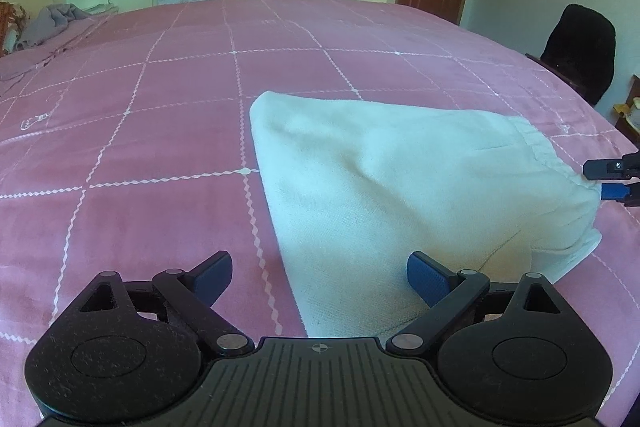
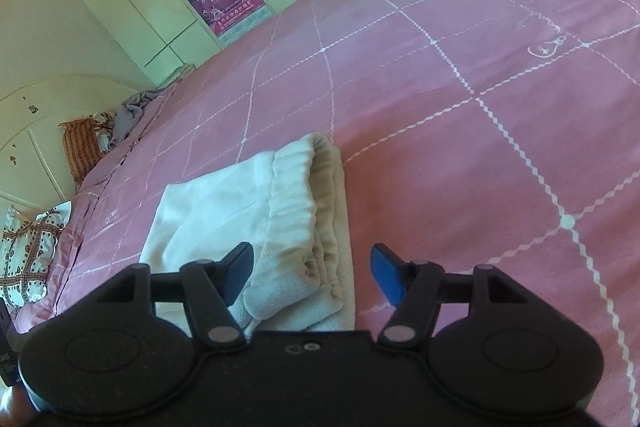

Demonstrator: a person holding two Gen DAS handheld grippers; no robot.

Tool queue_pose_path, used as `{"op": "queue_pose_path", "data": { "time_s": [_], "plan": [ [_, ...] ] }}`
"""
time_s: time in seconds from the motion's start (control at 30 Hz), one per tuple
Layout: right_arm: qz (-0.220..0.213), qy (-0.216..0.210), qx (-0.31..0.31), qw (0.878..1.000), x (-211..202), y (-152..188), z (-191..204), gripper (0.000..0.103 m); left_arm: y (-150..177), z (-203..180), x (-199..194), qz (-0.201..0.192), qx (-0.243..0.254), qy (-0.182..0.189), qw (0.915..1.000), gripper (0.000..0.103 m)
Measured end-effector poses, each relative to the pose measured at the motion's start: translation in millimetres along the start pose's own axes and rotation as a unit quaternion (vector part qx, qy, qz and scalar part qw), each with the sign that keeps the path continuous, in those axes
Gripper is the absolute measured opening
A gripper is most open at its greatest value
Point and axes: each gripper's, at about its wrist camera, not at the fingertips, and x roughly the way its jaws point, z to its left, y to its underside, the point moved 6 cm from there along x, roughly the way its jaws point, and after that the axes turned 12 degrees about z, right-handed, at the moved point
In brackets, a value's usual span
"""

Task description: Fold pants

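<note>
Folded white cotton pants (image 1: 400, 195) lie on a pink bedspread with a white grid pattern (image 1: 160, 115), toward 3 o'clock in the left wrist view. The left tongs (image 1: 320, 277) stand released, wide apart at the pants' near edge. The right tongs (image 2: 311, 273) straddle the gathered waistband (image 2: 292, 203), pads clear of the cloth.

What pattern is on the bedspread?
Pink bedspread with a white zigzag-line grid, clearest in the left wrist view.

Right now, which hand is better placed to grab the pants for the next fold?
Probably the right. The right tongs stand open astride the bunched waistband of the white pants. The left tongs are also open, but only their right pad lies by the fabric; the other is over the pink bedspread.
</note>
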Motion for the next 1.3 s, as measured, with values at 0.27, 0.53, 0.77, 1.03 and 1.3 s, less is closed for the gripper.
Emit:
{"op": "queue_pose_path", "data": {
  "time_s": [0.27, 0.53, 0.77, 1.03, 1.3],
  "plan": [
    [0.012, -0.033, 0.026, 0.999, 7.4, -3.9, -13.2, 0.066, -10.4, 18.4, 14.4, 0.006, -0.065, 0.088, 0.9940, 0.094],
    [0.039, -0.079, 0.049, 0.995, 21.7, -8.2, -25.3, 0.068, -7.0, 45.4, 41.1, 0.025, -0.174, 0.257, 0.9503, 0.089],
    [0.079, -0.156, 0.058, 0.983, 40.4, -11.6, -29.1, 0.068, -15.1, 49.5, 73.5, 0.058, -0.198, 0.362, 0.9090, 0.067],
    [0.109, -0.184, 0.008, 0.977, 63.8, -27.0, -13.0, 0.073, -29.9, 36.7, 114.7, 0.075, -0.203, 0.418, 0.8825, 0.043],
    [0.115, -0.175, -0.025, 0.978, 58.4, -41.1, 5.0, 0.037, -34.6, 27.0, 109.0, 0.037, -0.195, 0.438, 0.8769, 0.028]
  ]
}}
